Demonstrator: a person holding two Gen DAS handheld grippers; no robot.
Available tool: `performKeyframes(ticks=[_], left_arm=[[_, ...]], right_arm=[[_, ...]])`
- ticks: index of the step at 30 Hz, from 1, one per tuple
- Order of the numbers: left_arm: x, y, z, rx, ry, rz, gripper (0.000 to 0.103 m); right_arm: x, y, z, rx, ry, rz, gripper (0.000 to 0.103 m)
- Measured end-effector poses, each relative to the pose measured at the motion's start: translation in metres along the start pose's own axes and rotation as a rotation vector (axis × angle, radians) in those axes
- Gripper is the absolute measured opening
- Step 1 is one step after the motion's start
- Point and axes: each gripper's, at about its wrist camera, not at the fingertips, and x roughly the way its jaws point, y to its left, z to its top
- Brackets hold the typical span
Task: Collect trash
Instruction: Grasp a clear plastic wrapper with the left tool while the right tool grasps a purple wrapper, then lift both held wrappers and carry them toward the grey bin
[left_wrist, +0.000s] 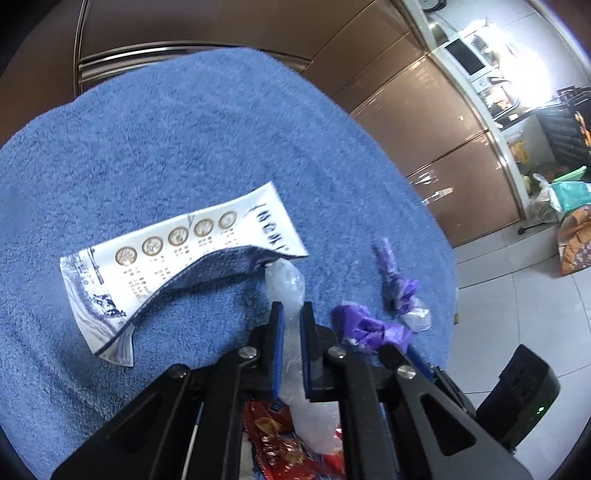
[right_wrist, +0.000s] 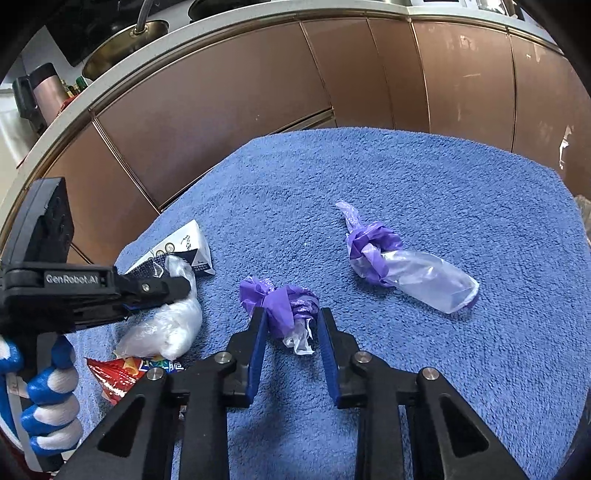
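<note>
Trash lies on a blue towel (right_wrist: 406, 177). My left gripper (left_wrist: 291, 308) is shut on a crumpled clear plastic bag (left_wrist: 284, 284), which runs up between its pads. The same left gripper (right_wrist: 184, 288) and clear bag (right_wrist: 166, 325) appear at the left of the right wrist view. My right gripper (right_wrist: 291, 314) is shut on a small purple plastic wad (right_wrist: 284, 302), its pads pressing both sides while a clear tail hangs between them. A knotted purple-and-clear bundle (right_wrist: 406, 266) lies farther right, untouched. A white printed packet (left_wrist: 177, 254) and a red snack wrapper (right_wrist: 118, 373) lie near the left gripper.
Brown cabinet fronts (right_wrist: 221, 110) curve behind the towel under a counter with a sink (right_wrist: 122, 44). A gloved hand (right_wrist: 48, 387) holds the left gripper's handle. Past the towel's right edge is tiled floor (left_wrist: 517, 314) with bags (left_wrist: 569, 214) standing on it.
</note>
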Motion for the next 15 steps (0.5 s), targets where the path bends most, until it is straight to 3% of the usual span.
performKeyframes(ticks=[15], left_arm=[[-0.094, -0.025, 0.000, 0.101, -0.151, -0.116, 0.006]], right_arm=[[-0.096, 0.025, -0.010, 0.008, -0.176, -0.060, 0.025]])
